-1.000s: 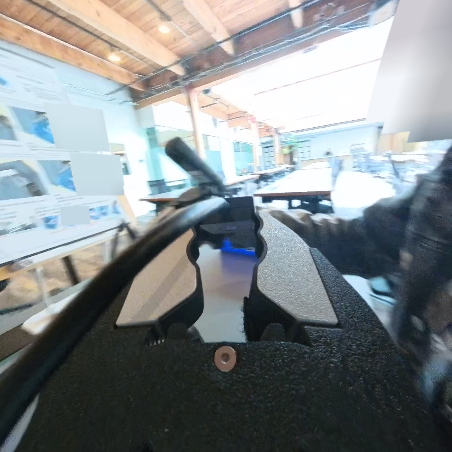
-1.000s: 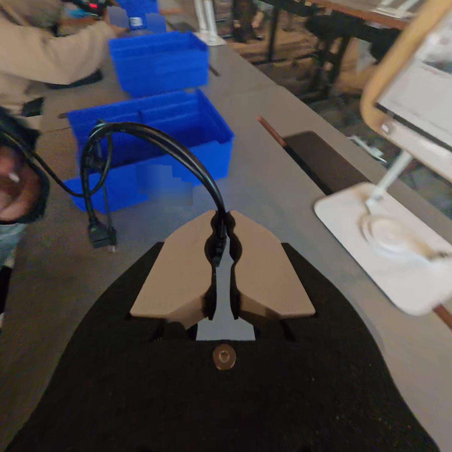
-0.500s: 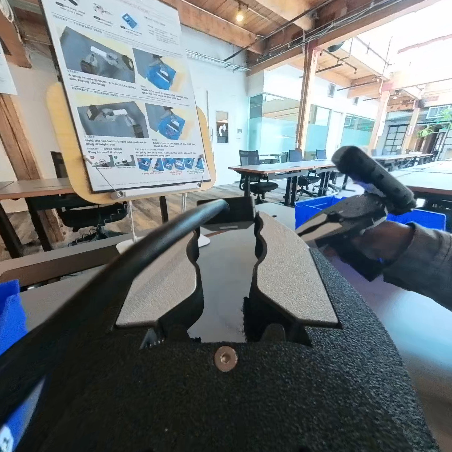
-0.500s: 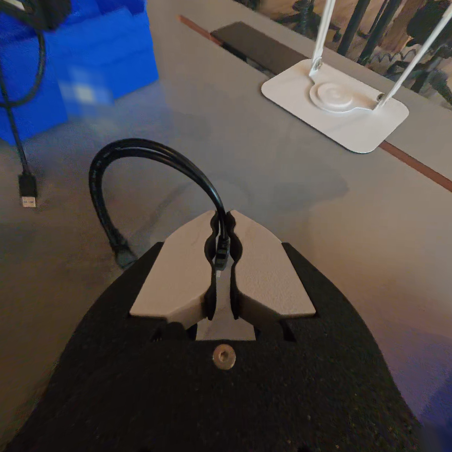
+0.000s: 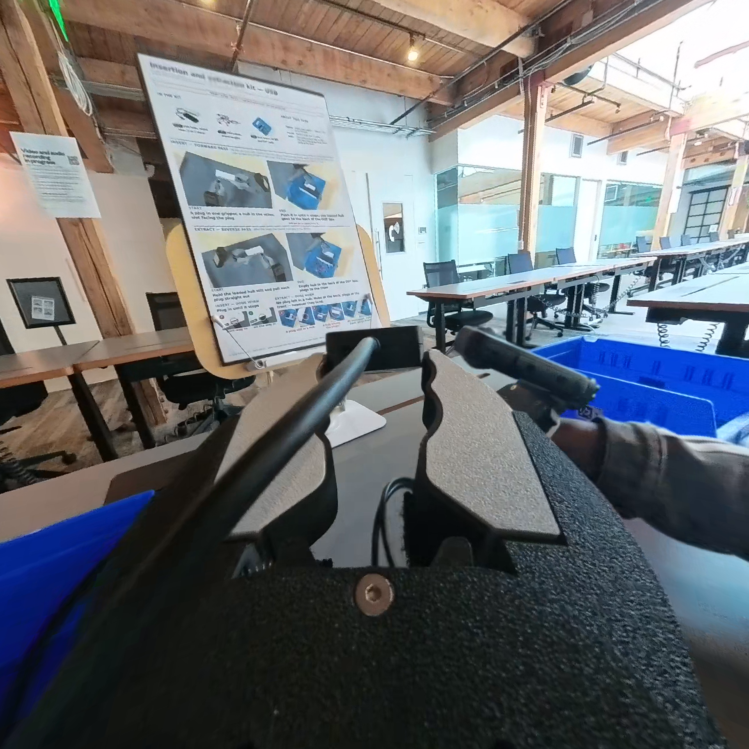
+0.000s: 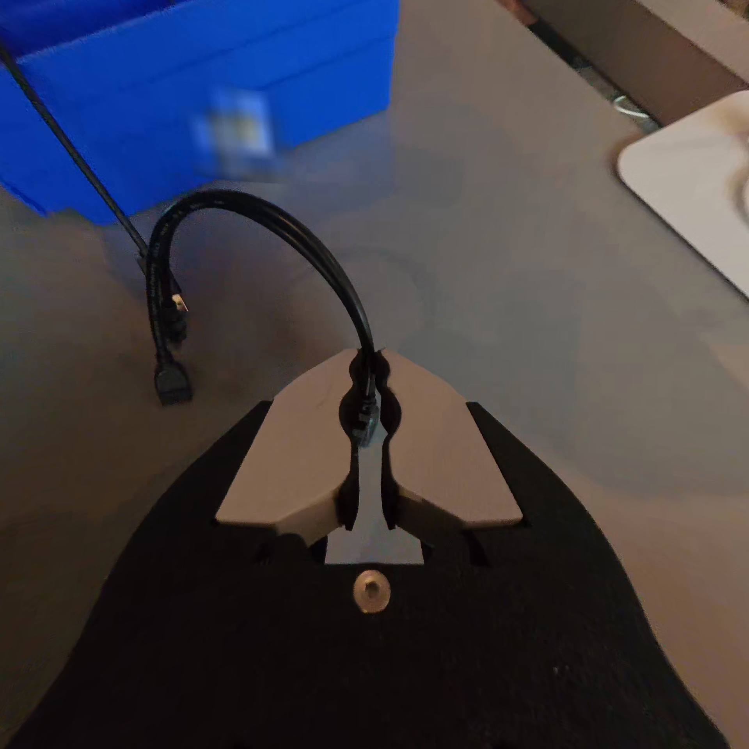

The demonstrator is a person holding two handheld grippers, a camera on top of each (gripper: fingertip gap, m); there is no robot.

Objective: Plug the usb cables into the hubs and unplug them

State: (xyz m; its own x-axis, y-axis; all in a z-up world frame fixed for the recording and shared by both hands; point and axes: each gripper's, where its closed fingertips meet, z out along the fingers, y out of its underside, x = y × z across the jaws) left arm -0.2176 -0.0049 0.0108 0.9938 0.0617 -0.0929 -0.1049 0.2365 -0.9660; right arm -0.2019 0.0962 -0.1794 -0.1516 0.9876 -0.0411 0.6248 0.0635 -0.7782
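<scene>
Right wrist view: plug pinched, hub waiting at the other tips

Right wrist view has the right gripper (image 6: 367,401) nearly closed, its jaws clamped on a bundle of black usb cables (image 6: 259,227), with one plug (image 6: 366,425) sitting in the notch between the fingers. From the tips the cables arch up and over to the left, and their free ends (image 6: 172,379) hang down well left of the jaws, over the grey table (image 6: 506,263). A blue bin (image 6: 194,81) stands beyond the tips, to the left.

Over on the left wrist view, the left gripper (image 5: 375,364) has its jaws parted about as wide as the black hub (image 5: 373,348) held across the tips. The hub's thick lead (image 5: 283,417) runs back over the left finger. The right-hand tool (image 5: 527,373) shows just right of the jaws, and a printed instruction board (image 5: 259,210) stands beyond the left finger.

Nothing looks plugged in yet, so insertion seems to be the step in hand. Doing it well likely means holding the hub dead still, turning the plug's metal end square to a port, and pushing straight until it seats. Whether the plug points outward from the right jaws is hard to tell; it may need re-gripping first. Those dangling free ends could snag on the bin wall
</scene>
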